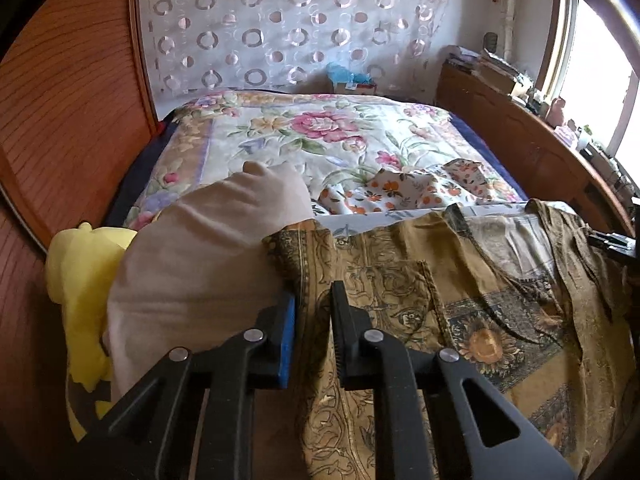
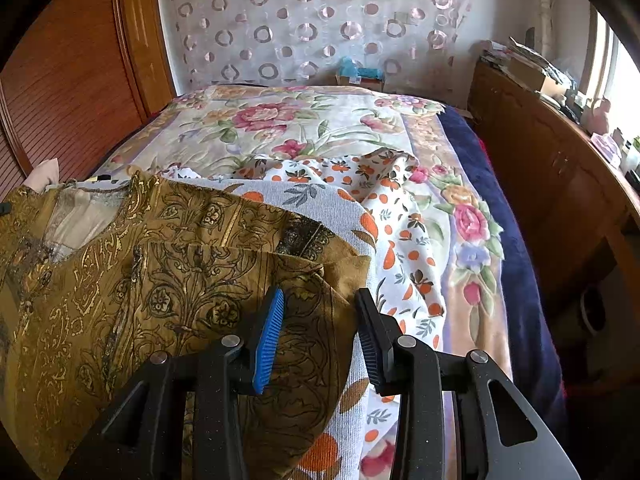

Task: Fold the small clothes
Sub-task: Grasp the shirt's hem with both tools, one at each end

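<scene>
Left to right. Yellow cloth point(image 1: 80, 280) bunched at the bed's left edge, beige garment point(image 1: 208, 248) lying beside it. Left hand-held gripper point(image 1: 314, 312) is nearly clenched, its pads pinching the left edge of the olive patterned top point(image 1: 400, 288); a fold of that fabric sits between them. The top lies spread on the near part of the bed point(image 1: 280, 136), neckline facing away, partly over a white orange-print cloth point(image 2: 400, 216). Right hand-held gripper point(image 2: 320, 320) straddles the top's right edge, fabric between the pads; whether they press on it, cannot tell.

Step in hand, as I judge it: securing both side edges before folding. To do it well, get an even bite on both sides, catch only the olive layer and not the orange-print cloth beneath, then lift both sides together so the fold line stays straight.

Containers: a cardboard box point(image 1: 356, 86) at the bed's far end holds something blue, too small to identify. Wooden cabinet point(image 2: 540, 152) on the right carries stacked clutter on top.
</scene>
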### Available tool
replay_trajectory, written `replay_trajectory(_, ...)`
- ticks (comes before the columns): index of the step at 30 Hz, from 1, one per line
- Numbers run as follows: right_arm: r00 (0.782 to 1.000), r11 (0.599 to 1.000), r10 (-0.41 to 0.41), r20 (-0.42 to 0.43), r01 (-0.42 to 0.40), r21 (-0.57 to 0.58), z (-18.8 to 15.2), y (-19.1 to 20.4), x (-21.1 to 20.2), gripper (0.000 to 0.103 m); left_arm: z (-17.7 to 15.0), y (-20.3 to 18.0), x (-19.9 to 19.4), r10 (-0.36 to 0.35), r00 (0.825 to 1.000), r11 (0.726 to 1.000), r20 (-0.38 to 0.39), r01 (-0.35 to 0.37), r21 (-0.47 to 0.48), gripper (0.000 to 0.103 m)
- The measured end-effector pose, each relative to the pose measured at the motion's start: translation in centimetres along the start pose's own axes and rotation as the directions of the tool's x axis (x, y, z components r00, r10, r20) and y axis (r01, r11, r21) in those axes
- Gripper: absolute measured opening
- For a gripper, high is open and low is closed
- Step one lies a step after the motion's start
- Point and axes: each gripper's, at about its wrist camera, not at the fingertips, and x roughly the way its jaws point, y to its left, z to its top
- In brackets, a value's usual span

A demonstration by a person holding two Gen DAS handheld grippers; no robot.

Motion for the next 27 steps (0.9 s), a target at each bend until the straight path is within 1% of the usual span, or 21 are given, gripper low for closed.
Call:
replay_trajectory(1,1.000,1.000,-0.005,0.002,0.005,-0.008,0.0,0.1,-0.1,0.022,0.0,0.0,0.0,-0.005,1.000,1.000,0.000,0.005,0.002,0.013)
replay_trajectory(2,1.000,1.000,-0.008,0.003,0.008,-0.017,0.0,0.2,-0.2,0.016,-0.1,-0.1,-0.1,-0.011,1.000,1.000,0.001,0.011,0.003,0.007)
replay_trajectory(3,1.000,1.000,-0.005,0.003,0.005,-0.026,0.0,0.3,-0.3,0.010,0.0,-0.3,-0.3,-0.019,1.000,1.000,0.004,0.019,0.005,0.006)
replay_trajectory(5,1.000,1.000,-0.002,0.007,0.003,-0.031,-0.1,0.2,-0.6,0.006,-0.2,-0.9,-0.8,-0.048,0.999,0.999,0.016,0.048,0.020,0.004)
replay_trajectory(6,1.000,1.000,0.015,0.004,-0.015,-0.023,-0.1,0.1,-0.8,0.005,-0.2,-1.3,-1.2,-0.058,0.998,0.998,0.029,0.057,0.028,0.004)
replay_trajectory(8,0.999,0.999,0.032,0.010,-0.032,-0.002,0.1,0.0,-1.5,0.004,-0.3,-2.1,-2.2,-0.079,0.996,0.996,0.046,0.077,0.036,0.004)
replay_trajectory(13,0.995,0.997,0.072,0.064,-0.071,-0.022,0.2,0.9,-4.7,0.004,-1.3,-4.3,-5.5,-0.130,0.986,0.990,0.101,0.124,0.061,0.004)
replay_trajectory(17,0.988,0.995,0.095,0.123,-0.090,-0.046,-0.5,2.0,-8.1,0.003,-2.7,-5.2,-8.2,-0.144,0.980,0.988,0.140,0.135,0.073,0.004)
replay_trajectory(21,0.981,0.992,0.114,0.156,-0.105,-0.069,-2.6,3.1,-11.3,0.003,-5.0,-5.3,-10.8,-0.152,0.974,0.988,0.169,0.143,0.064,0.004)
replay_trajectory(24,0.980,0.990,0.127,0.156,-0.114,-0.089,-4.6,3.9,-12.8,0.003,-7.0,-5.1,-12.5,-0.151,0.971,0.988,0.185,0.144,0.053,0.004)
replay_trajectory(27,0.975,0.984,0.162,0.150,-0.148,-0.098,-6.9,4.7,-14.0,0.003,-8.6,-5.0,-13.4,-0.162,0.969,0.987,0.185,0.155,0.049,0.004)
